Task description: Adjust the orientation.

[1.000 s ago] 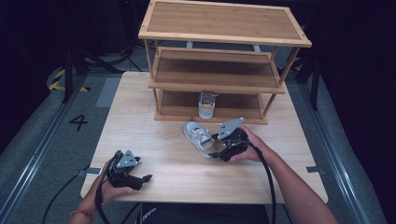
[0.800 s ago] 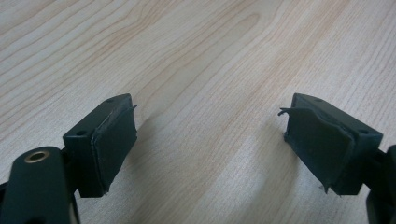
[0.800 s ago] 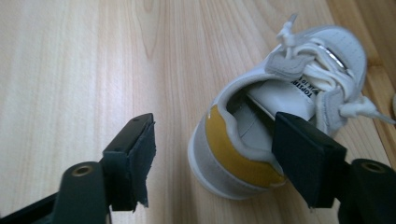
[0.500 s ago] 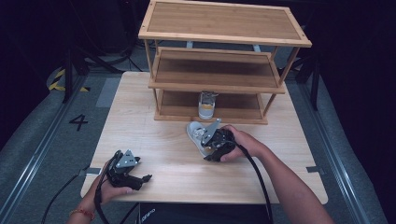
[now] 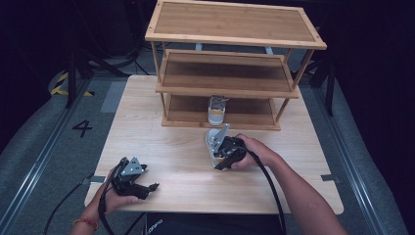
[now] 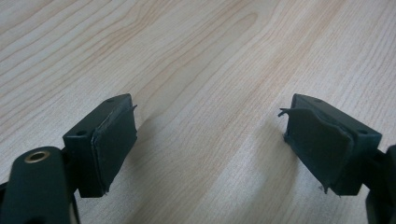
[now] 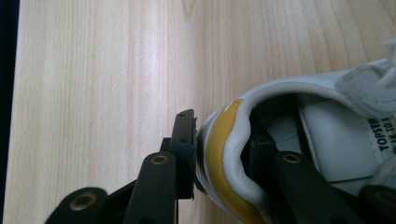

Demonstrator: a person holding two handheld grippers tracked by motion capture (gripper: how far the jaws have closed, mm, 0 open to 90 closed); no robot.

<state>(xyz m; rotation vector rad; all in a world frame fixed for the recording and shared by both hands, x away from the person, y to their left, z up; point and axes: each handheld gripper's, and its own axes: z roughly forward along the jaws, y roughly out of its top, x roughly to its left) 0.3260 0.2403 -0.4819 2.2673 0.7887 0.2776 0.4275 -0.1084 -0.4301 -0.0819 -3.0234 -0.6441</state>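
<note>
A white sneaker [image 5: 212, 140] with a yellow heel tab lies on the wooden table [image 5: 161, 147] in front of the rack. My right gripper [image 5: 221, 152] is shut on its heel: in the right gripper view one pad presses the outside of the heel [image 7: 219, 154] and the other sits inside the shoe [image 7: 327, 140]. Its jaws have just been closing with the heel wall between them. My left gripper [image 5: 147, 188] rests near the table's front left, open, with bare wood between its pads [image 6: 114, 140]. A second sneaker [image 5: 217, 109] stands on the rack's bottom shelf.
A three-tier bamboo rack [image 5: 230, 81] stands at the back of the table; its upper two shelves are bare. The right gripper's cable [image 5: 266, 186] trails back along the forearm. Dark floor with rails surrounds the table.
My right gripper moved left over the sneaker and closed on its heel. The sneaker has shifted a little under it. The left hand has stayed put.
</note>
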